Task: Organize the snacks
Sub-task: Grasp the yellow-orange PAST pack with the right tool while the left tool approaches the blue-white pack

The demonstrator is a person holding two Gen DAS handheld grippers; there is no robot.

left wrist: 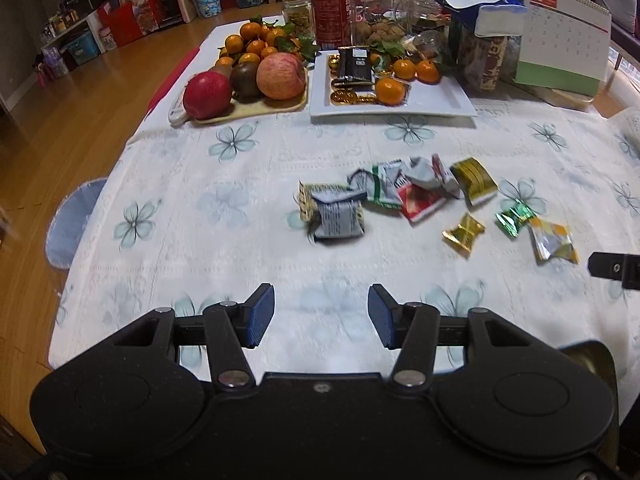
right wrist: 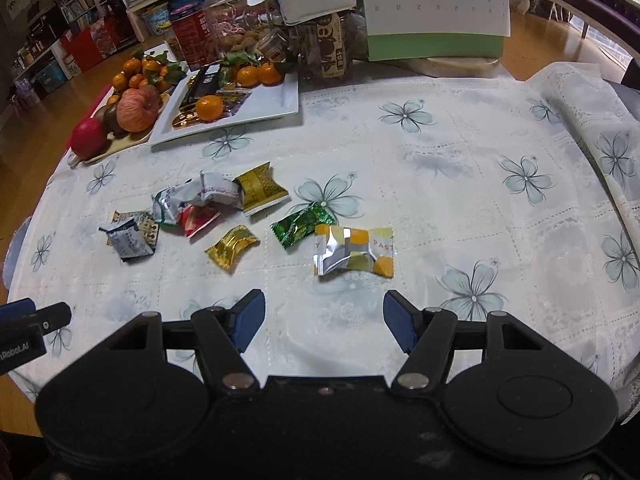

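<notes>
Left wrist view shows my left fingers (left wrist: pixel 321 316) standing apart over bare flowered cloth on the counter (left wrist: pixel 224 216), nothing between the blue pads (left wrist: pixel 262 314). Ahead of them and a little to the right lies the loose heap of snacks: a grey-and-white packet (left wrist: pixel 338 218) nearest, then a green-and-white wrapper (left wrist: pixel 382 188), a red sachet (left wrist: pixel 420 202) and an olive-gold packet (left wrist: pixel 474 180) touching one another in a row. Further right and apart from that row sit a gold candy (left wrist: pixel 463 233), a green foil candy (left wrist: pixel 514 218) and a silver-and-orange pouch (left wrist: pixel 554 242). Well beyond the heap stands a white plate (left wrist: pixel 436 102) carrying mandarins, gold coins and a dark bar, with a tray of fruit (left wrist: pixel 256 110) just to its left. Jars and a desk calendar (left wrist: pixel 560 36) stand behind. Right wrist view shows my right fingers (right wrist: pixel 324 326) also apart, gripping nothing. The silver-and-orange pouch (right wrist: pixel 354 252) lies just ahead of them, roughly centred on the gap and not touched by either pad. The green foil candy (right wrist: pixel 302 226) touches the pouch's far left corner, the gold candy (right wrist: pixel 231 246) sits ahead to the left, and the rest of the heap lies further left still. At the far left edge, part of my left gripper (right wrist: pixel 32 332) shows.
</notes>
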